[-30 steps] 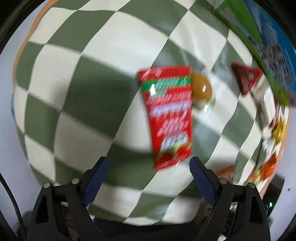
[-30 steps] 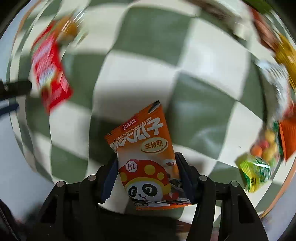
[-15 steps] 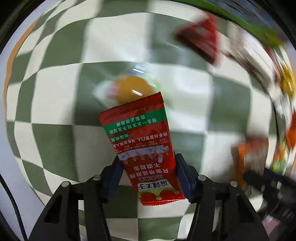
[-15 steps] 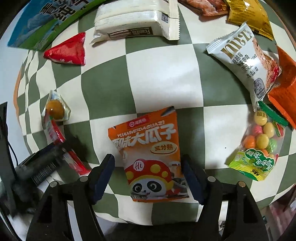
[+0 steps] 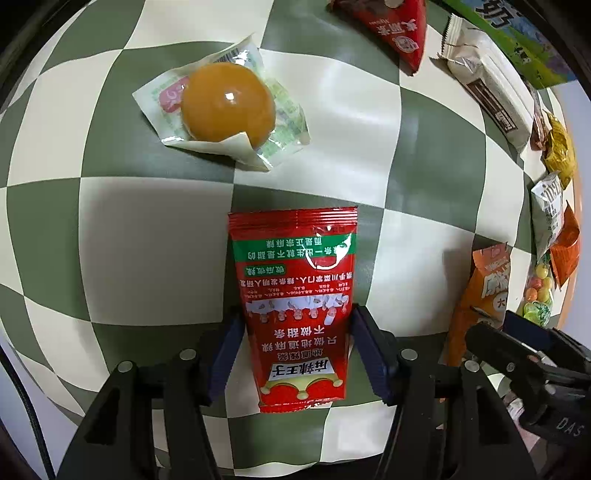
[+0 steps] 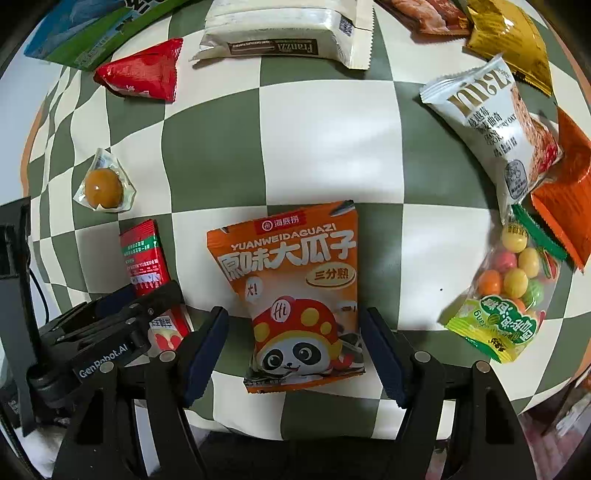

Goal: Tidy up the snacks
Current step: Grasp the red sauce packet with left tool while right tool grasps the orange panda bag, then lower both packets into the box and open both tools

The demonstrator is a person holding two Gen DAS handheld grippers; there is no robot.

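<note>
My left gripper [image 5: 297, 350] is shut on a red spicy-snack sachet [image 5: 295, 295], its pads pressing both sides of the sachet's lower half over the green-and-cream checked cloth [image 5: 110, 229]. The sachet and left gripper also show in the right wrist view [image 6: 144, 258]. My right gripper [image 6: 295, 350] is open, its fingers standing clear on either side of an orange sunflower-seed packet with a panda [image 6: 299, 295] that lies flat on the cloth. That packet shows at the right in the left wrist view [image 5: 484, 291].
An orange jelly cup [image 5: 225, 107] lies beyond the sachet. A red triangular pack [image 6: 144, 74], a white Franzzi pack [image 6: 284, 33], a white oat-cookie pack [image 6: 491, 125], a gold pack [image 6: 513, 40], an orange pack [image 6: 569, 184] and a candy bag [image 6: 509, 295] ring the cloth.
The left gripper closed on the red sachet and brought it beside the orange packet. The right gripper opened and let go of the orange packet, which now lies on the cloth.
</note>
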